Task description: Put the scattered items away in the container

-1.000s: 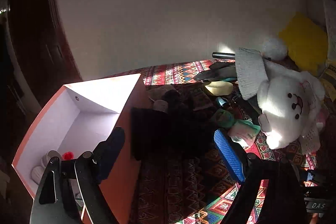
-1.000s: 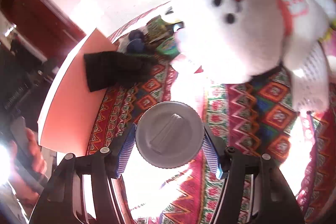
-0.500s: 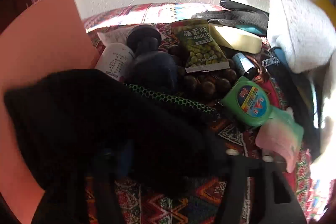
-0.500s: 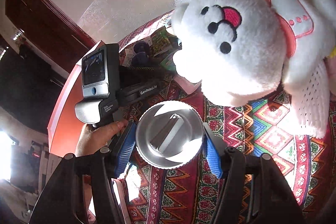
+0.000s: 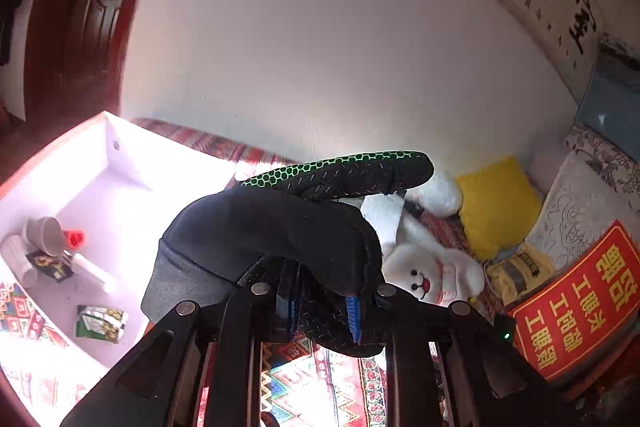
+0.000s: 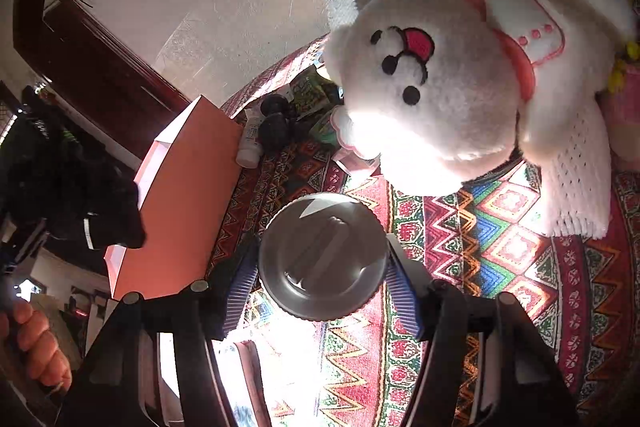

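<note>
My left gripper [image 5: 324, 311] is shut on a black glove [image 5: 280, 227] with green honeycomb trim, held in the air to the right of the open orange box [image 5: 120, 163] with a white inside. The box holds a cup, a red cap, tubes and snack packets. My right gripper [image 6: 322, 283] is shut on a round silver lid [image 6: 322, 261], held above the patterned blanket [image 6: 500, 227]. In the right wrist view the orange box [image 6: 188, 195] stands at the left, with the black glove [image 6: 80, 203] beside it.
A white plush bear [image 6: 440, 87] lies on the blanket close ahead of the lid. A white bottle [image 6: 250, 143], dark dumbbell and green snack packets lie between the box and the bear. A yellow cushion [image 5: 496, 203] and red sign [image 5: 576, 303] lie at the right.
My left gripper closed on the black glove and lifted it off the blanket up beside the box. My right gripper holds the lid nearly still, slightly higher.
</note>
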`<state>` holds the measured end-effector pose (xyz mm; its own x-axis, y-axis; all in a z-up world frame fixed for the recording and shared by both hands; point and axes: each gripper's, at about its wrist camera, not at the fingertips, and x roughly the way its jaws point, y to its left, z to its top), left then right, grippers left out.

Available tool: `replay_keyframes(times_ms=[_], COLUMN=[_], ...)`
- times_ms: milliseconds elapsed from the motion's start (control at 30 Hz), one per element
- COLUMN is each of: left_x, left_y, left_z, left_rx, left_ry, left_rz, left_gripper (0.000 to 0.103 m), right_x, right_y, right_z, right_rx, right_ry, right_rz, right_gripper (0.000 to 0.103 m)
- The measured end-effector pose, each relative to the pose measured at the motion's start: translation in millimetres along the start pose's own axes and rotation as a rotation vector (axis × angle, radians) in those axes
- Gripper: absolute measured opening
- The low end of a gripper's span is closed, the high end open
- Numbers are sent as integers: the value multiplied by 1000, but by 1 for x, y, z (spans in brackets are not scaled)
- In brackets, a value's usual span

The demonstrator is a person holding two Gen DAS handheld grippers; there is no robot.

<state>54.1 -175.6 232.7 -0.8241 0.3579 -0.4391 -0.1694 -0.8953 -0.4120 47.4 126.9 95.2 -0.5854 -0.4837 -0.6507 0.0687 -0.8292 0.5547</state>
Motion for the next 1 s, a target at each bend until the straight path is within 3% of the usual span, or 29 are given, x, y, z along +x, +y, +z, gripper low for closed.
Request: replay_keyframes(times_ms=[100,167,200,233,267,300,367,467,533,567,600,633,667,733,833,933,1000], left_x=[-36,-33,-22,-3,15,28,32,-5,-35,-48,-60,-68,-74,-79,-77,-59,-34], left_y=[19,42,60,80,107,132,174,210,221,224,226,228,230,233,225,187,147], left_z=[33,51,56,57,57,52,46,51,55,56,55,55,53,50,51,52,50], left_rx=[-1,18,34,37,13,-39,-154,-310,-351,-355,-358,-362,-366,-370,-349,-260,-161], left_ry=[-131,-157,-131,-71,8,67,110,-7,-104,-143,-171,-192,-207,-213,-211,-154,-83], left_rz=[33,69,98,138,202,292,431,424,449,472,500,517,519,509,465,322,200], left_gripper=[15,16,25,46,58,66,66,71,91,93,99,103,103,103,103,103,103], right_x=[-3,-10,-11,-15,-19,-25,-28,-20,-11,-6,-2,3,4,-3,-32,-55,-66], right_y=[15,34,47,64,81,99,144,217,264,285,304,320,332,340,313,245,183], right_z=[-8,-13,-12,-12,-12,-12,-8,9,19,22,25,27,29,30,31,36,41], right_rx=[-28,-64,-90,-121,-154,-188,-256,-352,-408,-433,-463,-492,-511,-538,-513,-401,-257], right_ry=[-4,-22,-34,-50,-67,-83,-112,-137,-148,-154,-163,-176,-199,-228,-268,-321,-323], right_rz=[3,14,29,49,68,89,140,233,283,293,296,288,272,257,264,215,188], right_gripper=[60,60,60,60,60,60,60,60,61,62,69,89,95,95,95,96,97])
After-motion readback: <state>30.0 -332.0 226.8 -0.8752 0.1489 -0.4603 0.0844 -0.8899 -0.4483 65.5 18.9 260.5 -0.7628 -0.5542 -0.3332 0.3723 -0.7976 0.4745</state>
